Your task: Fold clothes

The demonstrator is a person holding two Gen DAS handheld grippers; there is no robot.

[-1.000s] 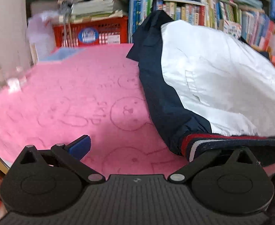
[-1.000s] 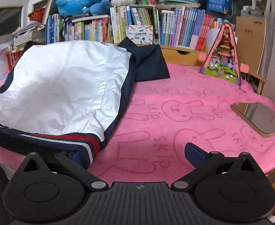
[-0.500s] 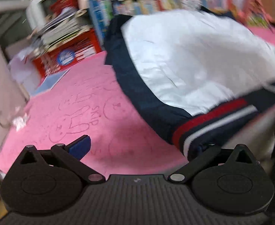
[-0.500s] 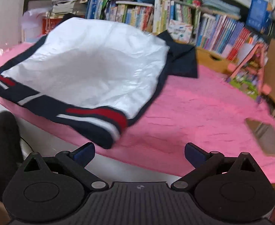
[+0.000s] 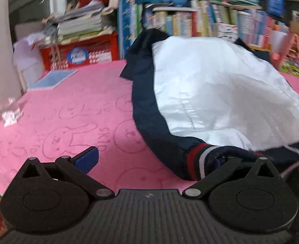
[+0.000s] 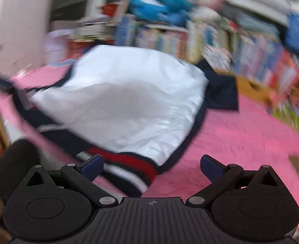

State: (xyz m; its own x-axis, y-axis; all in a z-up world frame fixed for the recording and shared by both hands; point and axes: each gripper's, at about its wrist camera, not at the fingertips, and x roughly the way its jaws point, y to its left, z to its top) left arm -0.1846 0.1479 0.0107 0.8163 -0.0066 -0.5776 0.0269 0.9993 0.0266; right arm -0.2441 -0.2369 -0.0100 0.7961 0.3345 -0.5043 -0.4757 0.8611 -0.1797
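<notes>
Jacket (image 5: 220, 93), white lining up, navy border, lies on pink desk (image 5: 72, 109), striped hem at our near edge. Our left gripper (image 5: 153, 158): fingers wide apart, 3 o'clock one hidden under hem, grip unclear. Our right gripper (image 6: 151, 164): fingers wide apart, empty, hem between them. Bookshelf (image 5: 200, 20) at 12 o'clock.

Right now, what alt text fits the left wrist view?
A navy jacket with shiny white lining and a red-and-white striped hem lies on a pink bunny-print cloth. The open left tongs sit at its hem; bookshelves stand behind.
</notes>
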